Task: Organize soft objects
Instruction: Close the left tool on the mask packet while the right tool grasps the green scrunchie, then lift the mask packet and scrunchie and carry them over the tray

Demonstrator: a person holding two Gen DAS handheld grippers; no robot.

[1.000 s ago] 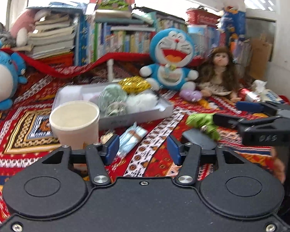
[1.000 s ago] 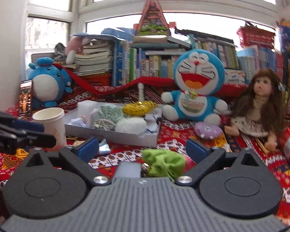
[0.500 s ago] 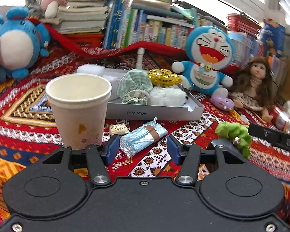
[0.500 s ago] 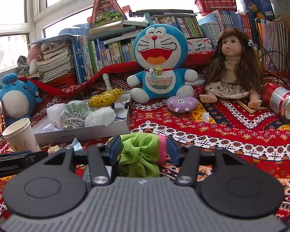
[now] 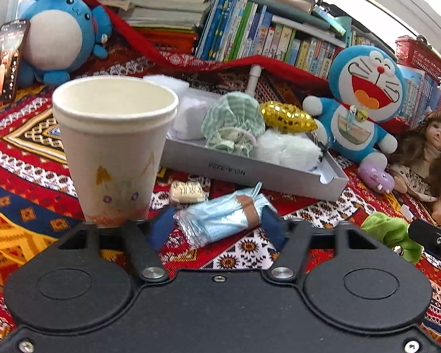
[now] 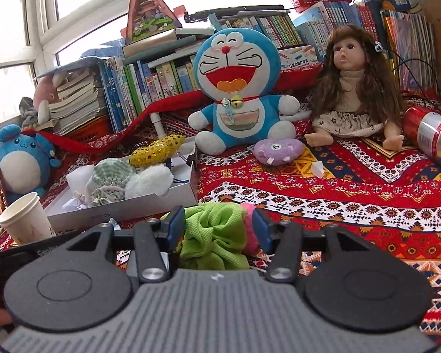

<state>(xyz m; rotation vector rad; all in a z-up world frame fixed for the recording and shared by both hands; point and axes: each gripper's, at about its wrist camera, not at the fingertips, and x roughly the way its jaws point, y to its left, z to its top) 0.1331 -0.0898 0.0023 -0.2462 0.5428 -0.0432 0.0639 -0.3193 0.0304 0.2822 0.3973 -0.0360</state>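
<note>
Between the blue pads of the left claw point(image 5: 216, 226) lies a pale blue wrapped packet point(image 5: 225, 217) with a brown band, flat on the red patterned cloth point(image 5: 314, 214). The jaws are closing around it; the right pad sits against the packet's end, while the left pad looks just short of the crinkled wrapper, though I cannot tell for certain. A white paper cup point(image 5: 114, 144) stands upright just left of the left claw, and a small tan wrapped sweet point(image 5: 187, 191) lies between the cup and the packet.

Beyond the packet sits a shallow grey box point(image 5: 250, 170) holding soft things: a green-and-white gingham scrunchie point(image 5: 233, 123), a white fluffy ball point(image 5: 285, 147) and a gold sequined heart point(image 5: 288, 117).

The right claw point(image 6: 217, 229) is narrowed onto a green scrunchie point(image 6: 213, 235) with a pink scrunchie point(image 6: 250, 229) bunched beside it; both blue pads press into the fabric, and the bundle fills the gap. In the left view the same green scrunchie point(image 5: 392, 232) shows at the right edge, near the packet but apart from it.

Further back on the cloth, a blue cat plush point(image 6: 236, 88) sits upright, a small purple plush point(image 6: 276, 148) lies in front of it, a long-haired doll point(image 6: 352, 88) sits to its right, and a red can point(image 6: 429, 133) lies on its side. A round blue plush point(image 5: 58, 32) rests at the far left by a propped phone point(image 5: 7, 61).
</note>
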